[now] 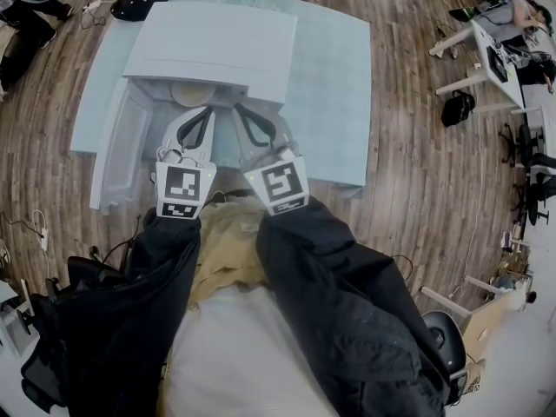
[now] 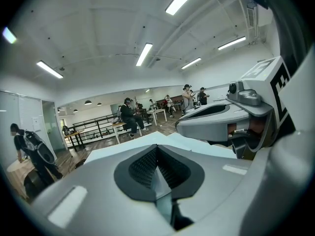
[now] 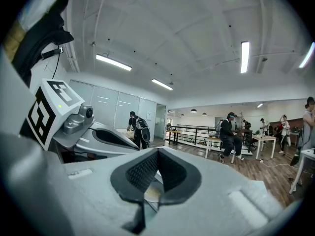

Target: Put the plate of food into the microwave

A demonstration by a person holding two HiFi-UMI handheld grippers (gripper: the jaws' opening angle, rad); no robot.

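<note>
Your left tool (image 1: 205, 113) and right tool (image 1: 241, 113) are both closed, side by side before the open microwave (image 1: 217, 42) nearer the surface's (image 1: 334, 102) left edge, with the plate (image 1: 189, 94) inside it.

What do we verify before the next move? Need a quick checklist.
1. Is the plate in the microwave: ok, its rim shows in the opening.
2. Is the plate fully seated: cannot tell, the microwave's top hides most of it.
3. Is the left tool empty, jaws together: ok.
4. Is the right tool empty, jaws together: ok.
5. Is the door shut: not ok, it stands open on the left.
</note>
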